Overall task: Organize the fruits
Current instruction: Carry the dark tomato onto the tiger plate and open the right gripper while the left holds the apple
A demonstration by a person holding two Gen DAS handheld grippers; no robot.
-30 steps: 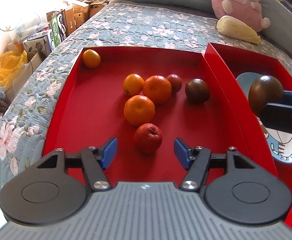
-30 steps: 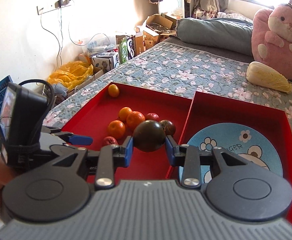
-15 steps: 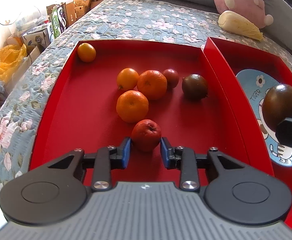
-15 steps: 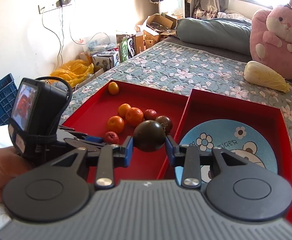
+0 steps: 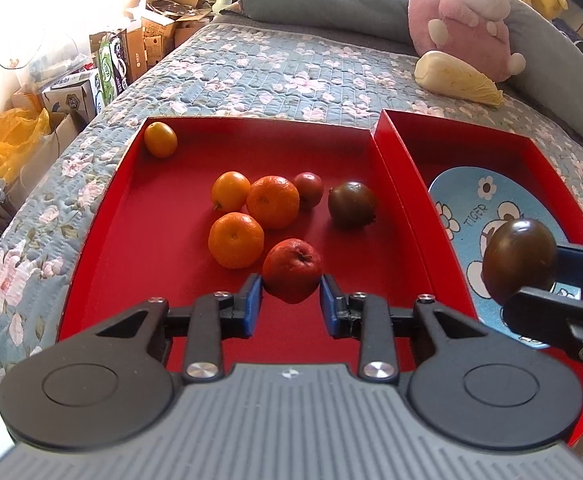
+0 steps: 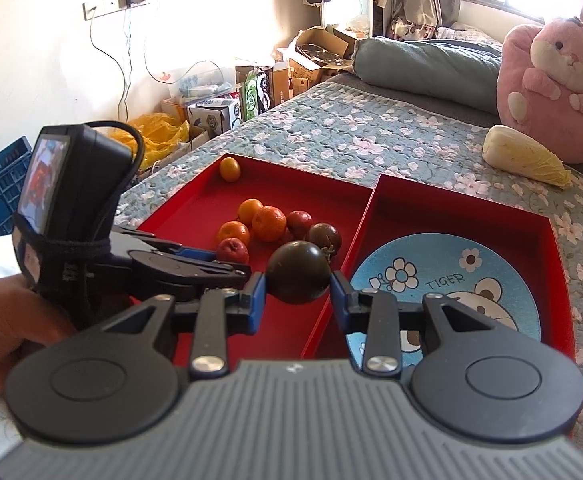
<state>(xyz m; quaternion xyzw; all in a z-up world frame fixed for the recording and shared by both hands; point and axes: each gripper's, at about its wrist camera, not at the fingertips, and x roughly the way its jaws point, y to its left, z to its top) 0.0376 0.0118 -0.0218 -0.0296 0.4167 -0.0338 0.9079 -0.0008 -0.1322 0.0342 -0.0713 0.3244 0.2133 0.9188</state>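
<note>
So the left gripper (image 5: pixel 290 300) has gone from wide open a second ago to pinched on the red apple (image 5: pixel 292 270), pads touching both its sides at the near end of the left red tray (image 5: pixel 103 216). Can't tell yet if the apple is off the tray floor, but the grab looks done, so I'd guess lifting is next.

The right gripper (image 6: pixel 297 294) is still clamped on the dark tomato (image 6: pixel 298 272). In the left wrist view that tomato has slid from the tray divider out over the blue cartoon plate (image 5: pixel 463 204) in the right red tray (image 6: pixel 547 224), at about 3 o'clock from the apple. It hangs above the plate, not set down yet.

Left behind in the left tray: three oranges (image 5: pixel 272 201) bunched at 11 o'clock from the apple, a small reddish fruit (image 5: pixel 309 189) touching that bunch, a second dark tomato (image 5: pixel 351 205) at 1 o'clock, and a lone small orange fruit (image 5: pixel 160 140) in the far-left corner.

Nothing is on the plate so far, so it's early days, with both hands loaded.
</note>
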